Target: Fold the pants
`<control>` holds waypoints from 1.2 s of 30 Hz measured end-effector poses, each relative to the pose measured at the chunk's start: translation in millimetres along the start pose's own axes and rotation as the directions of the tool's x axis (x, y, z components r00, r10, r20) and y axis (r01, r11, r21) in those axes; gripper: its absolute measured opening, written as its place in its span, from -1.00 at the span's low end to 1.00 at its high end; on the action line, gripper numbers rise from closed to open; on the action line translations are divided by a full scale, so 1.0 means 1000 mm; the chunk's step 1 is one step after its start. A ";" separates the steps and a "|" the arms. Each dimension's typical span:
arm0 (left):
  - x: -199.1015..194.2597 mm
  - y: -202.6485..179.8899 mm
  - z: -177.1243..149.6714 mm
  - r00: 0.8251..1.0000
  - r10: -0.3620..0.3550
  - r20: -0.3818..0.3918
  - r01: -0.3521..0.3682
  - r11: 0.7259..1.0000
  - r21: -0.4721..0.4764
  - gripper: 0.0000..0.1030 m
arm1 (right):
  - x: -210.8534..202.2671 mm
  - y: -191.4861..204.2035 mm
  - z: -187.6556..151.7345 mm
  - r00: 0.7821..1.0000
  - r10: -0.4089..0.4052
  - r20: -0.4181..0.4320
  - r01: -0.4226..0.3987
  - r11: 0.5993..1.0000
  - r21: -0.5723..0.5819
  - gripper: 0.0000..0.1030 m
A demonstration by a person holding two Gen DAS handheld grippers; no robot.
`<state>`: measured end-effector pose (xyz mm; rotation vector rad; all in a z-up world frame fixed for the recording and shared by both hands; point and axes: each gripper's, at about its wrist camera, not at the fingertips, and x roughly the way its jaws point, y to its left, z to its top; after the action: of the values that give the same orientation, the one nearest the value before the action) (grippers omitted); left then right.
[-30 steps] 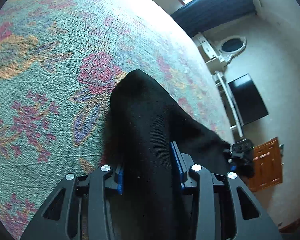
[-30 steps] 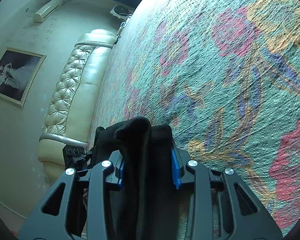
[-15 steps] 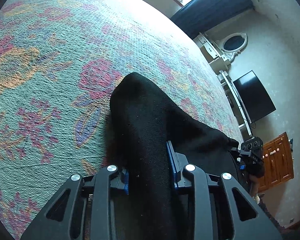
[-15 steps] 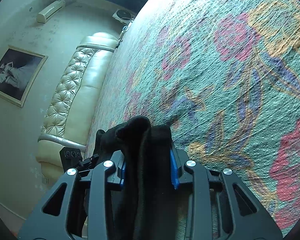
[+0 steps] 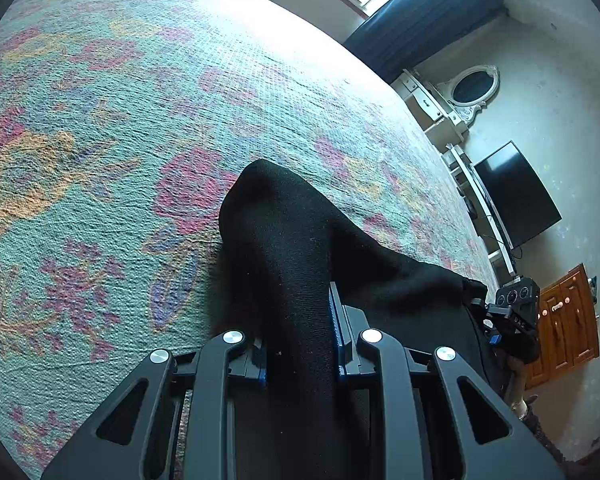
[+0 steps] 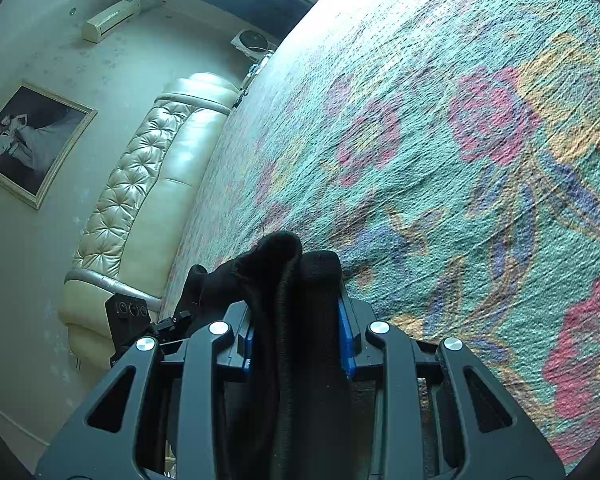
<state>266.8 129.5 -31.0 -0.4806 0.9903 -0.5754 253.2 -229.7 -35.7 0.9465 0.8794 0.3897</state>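
- Since a second ago the left tongs (image 5: 298,340) have risen a touch; more window shows at the frame's top.
- Both tongs, left and right tongs (image 6: 296,336), are clamped on the black pants (image 5: 288,248).
- The pants stretch between them, above the floral bed (image 5: 100,120), centre-bottom of both views.

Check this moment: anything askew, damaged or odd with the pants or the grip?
Nothing stands out. The left gripper and right gripper each clamp a bunched edge of the black pants, held above the floral bedspread. No tear or stain shows on the visible cloth.
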 end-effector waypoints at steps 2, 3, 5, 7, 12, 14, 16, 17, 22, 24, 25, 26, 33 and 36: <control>0.001 0.001 -0.001 1.000 -0.004 0.004 0.004 1.000 -0.003 -0.55 | 0.000 -0.002 0.001 1.000 0.008 0.006 -0.008 1.000 0.005 -0.42; 0.003 0.004 -0.002 1.000 -0.002 0.001 0.002 1.000 -0.007 -0.55 | 0.001 -0.003 0.001 1.000 0.007 0.005 -0.007 1.000 0.010 -0.42; 0.006 0.010 -0.006 1.000 -0.012 -0.008 0.012 1.000 -0.026 -0.51 | 0.003 -0.014 0.002 1.000 0.028 -0.003 -0.028 0.999 0.042 -0.41; 0.002 0.016 -0.010 0.998 -0.068 -0.012 0.067 0.995 -0.068 -0.43 | 0.002 -0.021 0.002 0.997 0.074 -0.015 -0.073 0.995 0.074 -0.36; -0.023 0.030 -0.031 0.978 -0.205 -0.039 0.197 0.969 -0.149 0.02 | -0.014 -0.023 -0.005 0.992 0.112 -0.058 -0.105 0.989 0.107 0.00; -0.037 0.030 -0.045 0.977 -0.212 -0.026 0.207 0.970 -0.131 0.12 | -0.025 -0.025 -0.014 0.990 0.125 -0.073 -0.115 0.986 0.122 0.08; -0.047 0.030 -0.058 0.976 -0.215 -0.028 0.210 0.969 -0.128 0.16 | -0.034 -0.026 -0.024 0.987 0.136 -0.090 -0.124 0.983 0.134 0.16; -0.051 0.029 -0.064 0.975 -0.219 -0.025 0.214 0.968 -0.134 0.16 | -0.037 -0.026 -0.029 0.985 0.142 -0.097 -0.127 0.982 0.139 0.19; -0.047 0.024 -0.072 0.984 -0.175 -0.039 0.170 0.979 -0.116 -0.29 | -0.040 -0.020 -0.052 0.984 0.072 -0.165 -0.057 0.994 0.093 -0.42; -0.044 0.024 -0.073 0.987 -0.155 -0.031 0.150 0.982 -0.115 -0.30 | -0.042 -0.027 -0.055 0.985 0.091 -0.145 -0.073 0.989 0.129 -0.47; -0.045 0.023 -0.072 0.988 -0.152 -0.024 0.149 0.983 -0.109 -0.30 | -0.043 -0.029 -0.056 0.986 0.099 -0.138 -0.079 0.987 0.141 -0.47; -0.046 0.021 -0.072 0.989 -0.147 -0.018 0.145 0.984 -0.101 -0.26 | -0.045 -0.028 -0.057 0.986 0.100 -0.131 -0.082 0.987 0.139 -0.44; -0.055 0.016 -0.080 0.979 -0.197 -0.054 0.189 0.974 -0.129 0.28 | -0.060 -0.022 -0.070 0.977 0.125 -0.171 -0.101 0.985 0.143 0.01; -0.052 0.007 -0.087 0.987 -0.149 -0.062 0.146 0.988 -0.059 0.28 | -0.064 -0.018 -0.077 0.976 0.108 -0.187 -0.084 0.988 0.131 0.01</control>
<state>170.2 158.2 -43.0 -0.5902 1.0408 -0.7021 151.9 -238.8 -42.2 1.0802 1.0467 0.5229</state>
